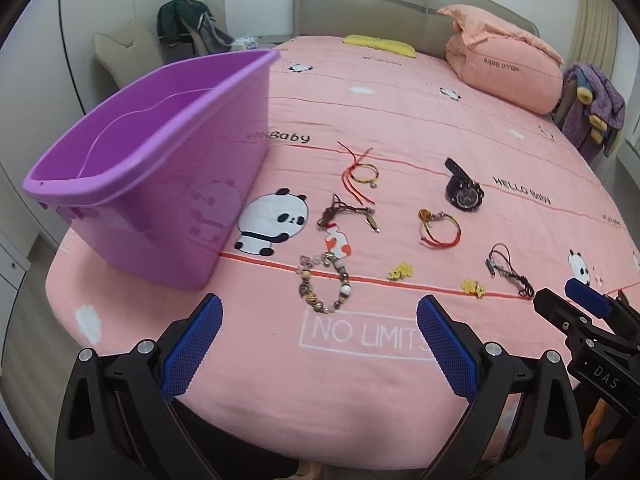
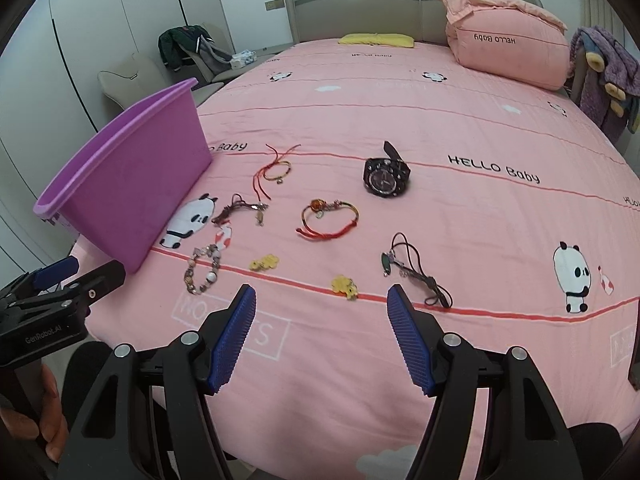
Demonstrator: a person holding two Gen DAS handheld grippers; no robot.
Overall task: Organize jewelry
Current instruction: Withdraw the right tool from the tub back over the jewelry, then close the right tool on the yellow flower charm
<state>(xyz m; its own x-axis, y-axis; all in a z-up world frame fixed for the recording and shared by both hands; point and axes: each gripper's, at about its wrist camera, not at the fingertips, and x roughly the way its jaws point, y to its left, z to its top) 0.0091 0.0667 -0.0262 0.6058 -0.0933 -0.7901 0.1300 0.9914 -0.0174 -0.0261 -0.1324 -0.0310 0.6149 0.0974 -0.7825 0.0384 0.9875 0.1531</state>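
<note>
Both tools hang over the near edge of the bed (image 1: 360, 400). The left gripper (image 1: 320, 344) has its blue-padded jaws spread wide with nothing between them; the right gripper (image 2: 322, 340) is likewise well open and holds nothing. Just beyond, toward the near left corner, lies a beaded bracelet (image 1: 324, 284), with two small yellow charms (image 2: 264, 262) (image 2: 345, 286) and a black cord (image 2: 416, 272) further right along the red stripe. A purple bin (image 1: 160, 184) stands at the left edge, apart from the jewelry. Behind that lie a brown cord (image 1: 352, 216), a red string bracelet (image 2: 330, 220), another red string bracelet (image 1: 360, 174) and a black watch (image 2: 386, 178). A pink pillow (image 2: 504, 40) rests at the far right corner.
</note>
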